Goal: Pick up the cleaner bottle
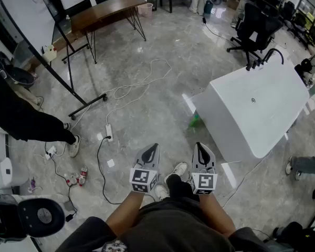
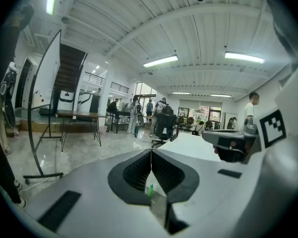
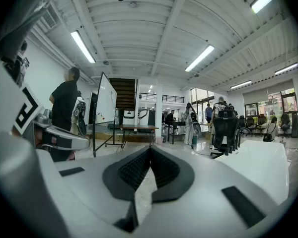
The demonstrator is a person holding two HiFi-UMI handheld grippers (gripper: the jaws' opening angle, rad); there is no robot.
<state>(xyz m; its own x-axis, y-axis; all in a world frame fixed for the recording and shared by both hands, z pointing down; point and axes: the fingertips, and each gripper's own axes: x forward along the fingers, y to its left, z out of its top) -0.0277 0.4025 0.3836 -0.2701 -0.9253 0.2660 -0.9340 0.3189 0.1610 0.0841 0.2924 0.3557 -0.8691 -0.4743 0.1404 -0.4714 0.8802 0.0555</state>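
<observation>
The cleaner bottle (image 1: pixel 195 121) is a small green bottle standing on the grey floor against the near left corner of the white table (image 1: pixel 252 109). I hold both grippers close to my body, well short of the bottle and apart from it. My left gripper (image 1: pixel 152 149) has its jaws pressed together with nothing between them, and so does my right gripper (image 1: pixel 199 147). In the left gripper view the pads of the left gripper (image 2: pixel 151 150) meet, and a green speck (image 2: pixel 150 189), probably the bottle, shows through the gap below them. The right gripper (image 3: pixel 150 148) looks across the room, with no bottle visible.
My shoes (image 1: pixel 178 169) stand on the floor between the grippers. A power strip with cables (image 1: pixel 108 132) lies to the left. A whiteboard on a stand (image 1: pixel 31 14), a brown table (image 1: pixel 107 12) and an office chair (image 1: pixel 252 25) stand farther off. A person (image 1: pixel 21 119) is at the left.
</observation>
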